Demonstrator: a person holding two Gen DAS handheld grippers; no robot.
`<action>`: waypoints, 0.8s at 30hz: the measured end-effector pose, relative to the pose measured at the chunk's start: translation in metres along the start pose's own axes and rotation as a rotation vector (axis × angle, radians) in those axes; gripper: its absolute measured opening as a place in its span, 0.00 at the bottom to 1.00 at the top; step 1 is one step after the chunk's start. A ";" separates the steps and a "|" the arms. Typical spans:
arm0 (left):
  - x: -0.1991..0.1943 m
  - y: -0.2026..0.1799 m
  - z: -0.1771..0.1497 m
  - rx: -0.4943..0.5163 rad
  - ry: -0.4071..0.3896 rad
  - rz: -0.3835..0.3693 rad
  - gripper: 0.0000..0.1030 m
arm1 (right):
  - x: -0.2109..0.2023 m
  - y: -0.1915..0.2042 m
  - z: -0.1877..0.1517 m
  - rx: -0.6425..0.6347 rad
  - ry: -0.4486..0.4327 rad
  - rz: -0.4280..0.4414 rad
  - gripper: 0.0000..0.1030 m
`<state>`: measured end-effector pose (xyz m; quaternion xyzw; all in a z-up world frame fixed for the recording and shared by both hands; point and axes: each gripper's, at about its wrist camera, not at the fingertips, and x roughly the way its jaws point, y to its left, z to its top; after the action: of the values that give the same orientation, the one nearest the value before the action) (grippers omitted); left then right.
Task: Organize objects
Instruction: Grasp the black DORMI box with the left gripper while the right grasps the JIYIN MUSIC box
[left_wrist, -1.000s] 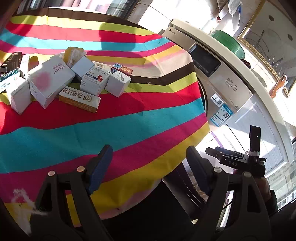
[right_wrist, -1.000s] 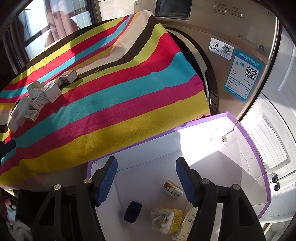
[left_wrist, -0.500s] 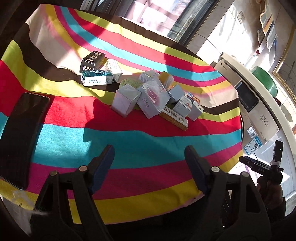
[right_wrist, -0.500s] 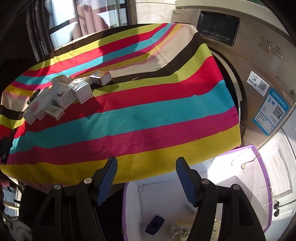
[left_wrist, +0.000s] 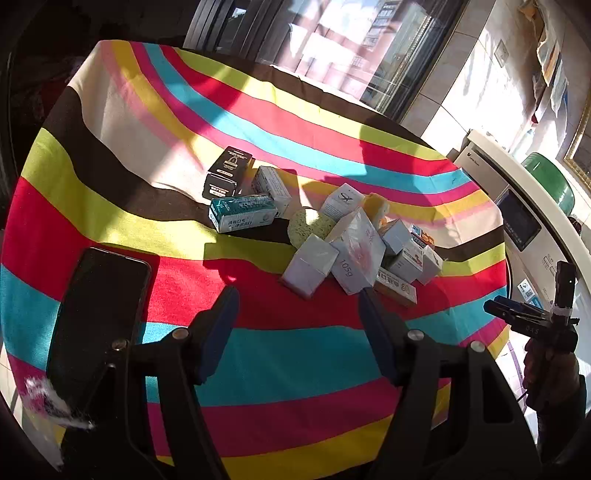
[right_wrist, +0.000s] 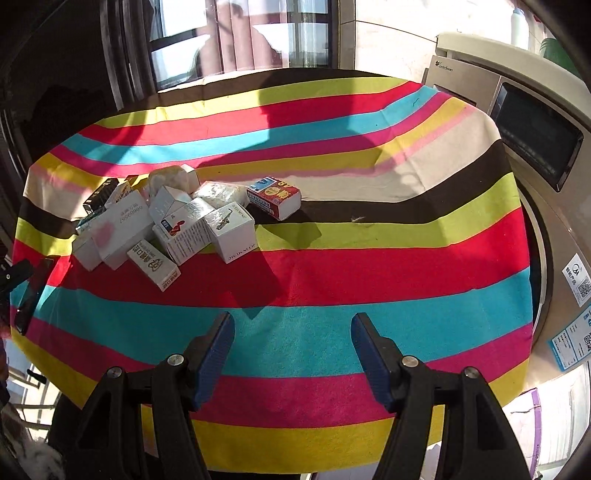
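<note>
A pile of small boxes (left_wrist: 351, 251) lies in the middle of the striped tablecloth (left_wrist: 277, 350). In it are a teal box (left_wrist: 242, 212), a black box (left_wrist: 227, 171), a large white box marked 105g (left_wrist: 356, 254) and a yellow-green sponge (left_wrist: 310, 225). My left gripper (left_wrist: 297, 299) hovers just short of the pile, its jaws closing with nothing between them. In the right wrist view the same pile (right_wrist: 166, 221) is at the left, with a red-and-white box (right_wrist: 275, 195) at its right end. My right gripper (right_wrist: 291, 321) stands open and empty over the cloth's near stripes.
A black phone (left_wrist: 99, 317) lies flat on the cloth at the left. A washing machine (right_wrist: 535, 147) stands against the table's right side. A purple-edged white bin's corner (right_wrist: 532, 398) shows low right. A hand holds the right gripper (left_wrist: 532, 314) beyond the table's right edge.
Both views have swung off the washing machine and the white bin onto the table. The pile is now nearer and more central. The left jaws have narrowed; the right jaws are unchanged.
</note>
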<state>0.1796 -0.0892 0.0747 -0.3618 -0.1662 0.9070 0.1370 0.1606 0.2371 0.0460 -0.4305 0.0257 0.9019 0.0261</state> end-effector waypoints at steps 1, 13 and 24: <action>0.002 0.002 0.004 0.002 0.000 0.009 0.67 | 0.003 0.005 0.004 -0.016 0.003 0.005 0.65; 0.053 0.027 0.078 0.076 0.046 0.178 0.63 | 0.042 0.036 0.048 -0.179 0.025 0.042 0.76; 0.125 0.044 0.112 0.113 0.139 0.268 0.63 | 0.086 0.048 0.070 -0.258 0.082 0.088 0.76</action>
<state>0.0077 -0.1061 0.0574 -0.4343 -0.0554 0.8979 0.0458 0.0490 0.1958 0.0244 -0.4654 -0.0705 0.8795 -0.0700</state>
